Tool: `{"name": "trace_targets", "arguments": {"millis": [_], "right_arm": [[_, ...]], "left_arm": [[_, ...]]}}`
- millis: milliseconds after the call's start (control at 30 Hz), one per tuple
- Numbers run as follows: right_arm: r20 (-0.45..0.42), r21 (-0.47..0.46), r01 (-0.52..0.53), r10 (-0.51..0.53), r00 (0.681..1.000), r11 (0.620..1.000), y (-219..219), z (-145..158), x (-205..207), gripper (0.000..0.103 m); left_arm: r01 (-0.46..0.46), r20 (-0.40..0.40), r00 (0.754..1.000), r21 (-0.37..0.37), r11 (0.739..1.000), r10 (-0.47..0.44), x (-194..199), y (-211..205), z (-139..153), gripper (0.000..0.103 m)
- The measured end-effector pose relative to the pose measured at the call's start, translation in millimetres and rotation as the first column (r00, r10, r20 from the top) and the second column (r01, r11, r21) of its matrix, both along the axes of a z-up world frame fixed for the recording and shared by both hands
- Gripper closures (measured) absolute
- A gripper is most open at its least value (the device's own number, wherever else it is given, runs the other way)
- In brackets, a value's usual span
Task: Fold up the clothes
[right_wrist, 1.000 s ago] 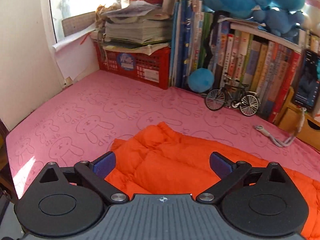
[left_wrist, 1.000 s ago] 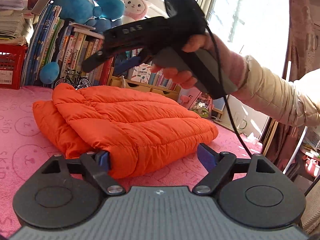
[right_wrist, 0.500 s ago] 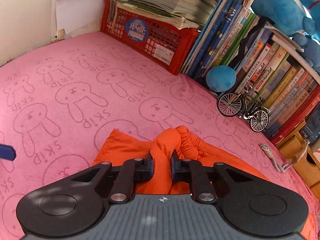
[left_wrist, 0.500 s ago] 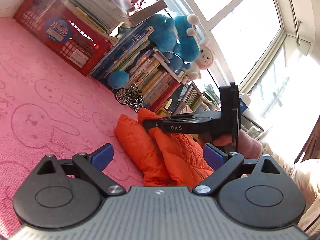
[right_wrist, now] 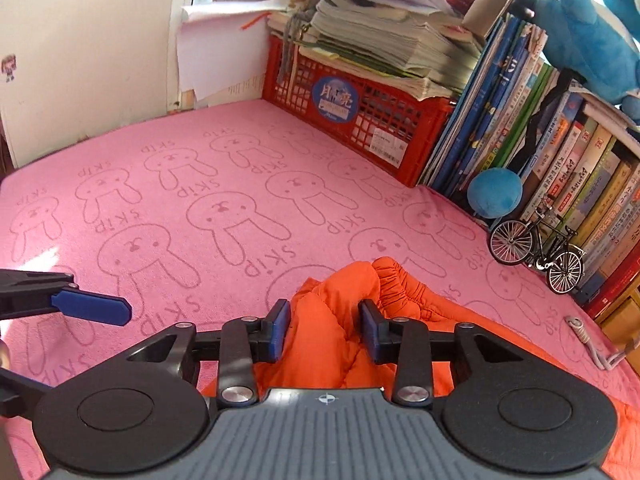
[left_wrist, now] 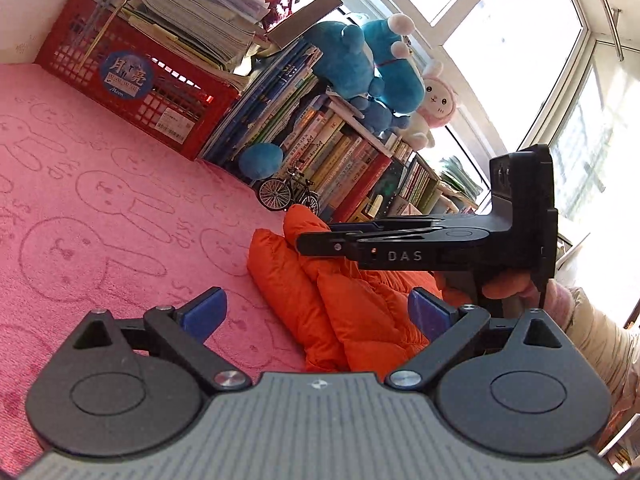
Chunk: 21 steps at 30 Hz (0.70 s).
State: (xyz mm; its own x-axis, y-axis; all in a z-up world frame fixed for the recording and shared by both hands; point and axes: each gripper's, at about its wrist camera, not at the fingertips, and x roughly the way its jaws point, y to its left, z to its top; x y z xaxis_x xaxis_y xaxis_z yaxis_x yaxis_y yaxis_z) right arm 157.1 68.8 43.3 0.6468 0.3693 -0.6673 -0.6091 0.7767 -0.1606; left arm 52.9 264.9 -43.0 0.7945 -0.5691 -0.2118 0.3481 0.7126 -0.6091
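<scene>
A puffy orange quilted jacket lies bunched on the pink rabbit-print surface, near a miniature black bicycle parked before a row of books. The right gripper, fingers just reopened partway, straddles a raised fold of the jacket without clearly pinching it. The left gripper, fingers spread wide and holding nothing, hovers beside the garment's edge.

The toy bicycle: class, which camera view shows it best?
The right wrist view: the toy bicycle stands whole and unobstructed beside the books. In the left wrist view it is farther off, its lower edge partly hidden behind the orange jacket.
</scene>
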Motion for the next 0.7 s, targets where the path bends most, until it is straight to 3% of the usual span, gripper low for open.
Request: {"name": "trace_targets", "arguments": {"millis": [33,167,267,367,467,500,567,700], "right_arm": [[0.019,0.028,0.014,-0.014,1.000,1.000,-10.7,7.2,-4.8,0.048],[0.133,0.095,0.129,-0.141,0.981,0.987,-72.3,34.6,-21.2,0.040],[0.184,0.100,0.244,-0.259,0.948,0.965,-123.7,42.5,-19.7,0.040],[0.171,0.112,0.331,-0.346,0.922,0.937,-176.7,33.0,-4.3,0.040],[0.144,0.053,0.422,-0.425,0.894,0.905,-226.4,1.9,18.3,0.043],[0.133,0.032,0.466,-0.465,0.875,0.884,-241.9,-8.6,23.9,0.046],[0.084,0.047,0.565,-0.567,0.820,0.824,-282.2,-24.2,30.3,0.047],[0.018,0.084,0.744,-0.748,0.663,0.662,-361.3,-45.8,17.2,0.046]], "left_arm": [[-0.023,-0.004,1.000,0.003,1.000,0.023,2.8,-3.2,4.7,0.005],[-0.139,0.004,0.990,0.062,0.988,0.139,18.2,-26.5,29.1,0.004],[-0.221,0.055,0.975,0.211,0.952,0.214,40.6,-64.5,45.8,0.004],[-0.244,0.117,0.970,0.394,0.886,0.215,67.4,-114.0,50.9,0.004],[-0.283,0.122,0.957,0.581,0.763,0.262,91.9,-151.0,40.1,0.011],[-0.294,0.114,0.951,0.621,0.727,0.287,97.1,-155.6,34.1,0.012],[-0.311,0.094,0.937,0.661,0.683,0.336,102.8,-155.9,24.1,0.012],[-0.327,0.056,0.918,0.666,0.670,0.392,104.3,-144.6,22.6,0.012]]}}
